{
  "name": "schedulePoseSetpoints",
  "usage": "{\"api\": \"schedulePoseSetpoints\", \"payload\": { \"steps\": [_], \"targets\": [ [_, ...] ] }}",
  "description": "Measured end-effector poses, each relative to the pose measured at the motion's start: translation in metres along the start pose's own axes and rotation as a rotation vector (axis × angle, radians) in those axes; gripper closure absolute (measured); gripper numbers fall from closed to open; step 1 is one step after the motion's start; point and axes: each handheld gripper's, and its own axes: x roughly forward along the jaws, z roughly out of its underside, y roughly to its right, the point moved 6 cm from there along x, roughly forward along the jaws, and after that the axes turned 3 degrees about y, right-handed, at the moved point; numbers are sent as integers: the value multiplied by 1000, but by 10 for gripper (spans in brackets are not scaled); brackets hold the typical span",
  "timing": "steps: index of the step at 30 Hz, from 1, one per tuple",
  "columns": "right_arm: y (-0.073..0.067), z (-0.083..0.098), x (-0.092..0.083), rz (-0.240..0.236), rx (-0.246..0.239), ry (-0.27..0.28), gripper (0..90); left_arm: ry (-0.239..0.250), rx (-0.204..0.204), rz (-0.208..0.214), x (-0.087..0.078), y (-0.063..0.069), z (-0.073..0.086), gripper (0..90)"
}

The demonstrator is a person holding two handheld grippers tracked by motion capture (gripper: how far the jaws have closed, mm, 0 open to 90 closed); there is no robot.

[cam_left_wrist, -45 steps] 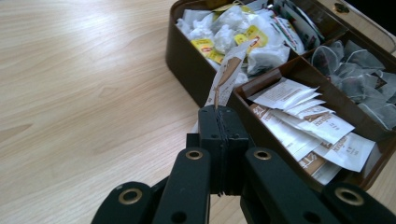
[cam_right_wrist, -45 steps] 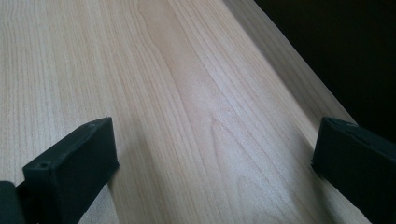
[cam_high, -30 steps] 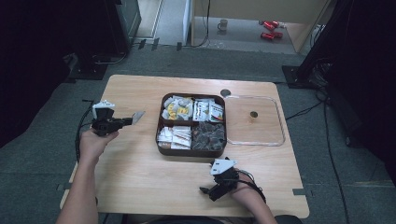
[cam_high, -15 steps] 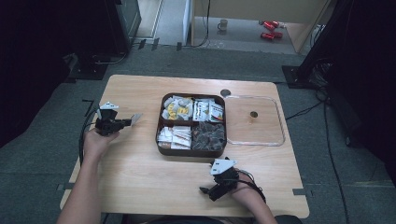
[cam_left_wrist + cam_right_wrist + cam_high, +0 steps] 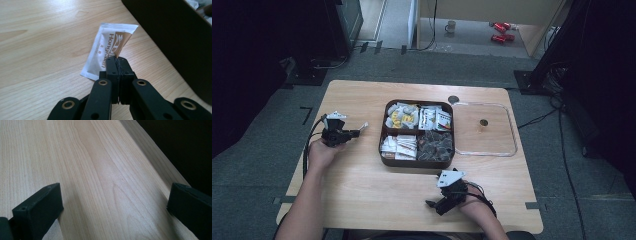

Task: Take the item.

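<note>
Pale wooden surface (image 5: 362, 185), left gripper (image 5: 117, 61) jaws clamped on white-and-brown sachet (image 5: 106, 51) printed "HongMan", just left of brown four-compartment tray (image 5: 384, 159) holding packets, right gripper (image 5: 112, 205) jaws spread wide, empty, near front edge

A mug (image 5: 451, 25) stood on the pale floor beyond the tabletop (image 5: 362, 185), with two red objects (image 5: 499, 31) lying to its right. Dark stands flanked the grey carpet, and a black cable (image 5: 539, 119) trailed across it.
</note>
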Motion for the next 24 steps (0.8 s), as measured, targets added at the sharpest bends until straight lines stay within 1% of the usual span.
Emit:
{"api": "schedulePoseSetpoints", "payload": {
  "steps": [2,4,6,7,8,10,12,14,24],
  "targets": [
    [0,0,0,-1,0,0,0,-17,13,-7,2,1,1,887],
    [0,0,0,0,0,0,0,-31,17,-11,4,3,2,865],
    [0,0,0,0,1,-1,0,-34,23,-23,5,3,2,842],
    [0,0,0,-1,0,0,0,-32,18,-27,5,3,2,810],
    [0,0,0,0,0,0,0,-29,11,-17,4,3,2,775],
    [0,0,0,0,0,0,0,-23,-2,-1,3,3,1,756],
    [0,0,0,-1,-1,0,0,-13,4,-6,1,3,0,731],
    [0,0,0,-2,-1,0,0,2,-2,5,-2,4,-2,712],
    [0,0,0,-2,-1,0,0,29,25,12,-12,8,-6,626]
  ]
}}
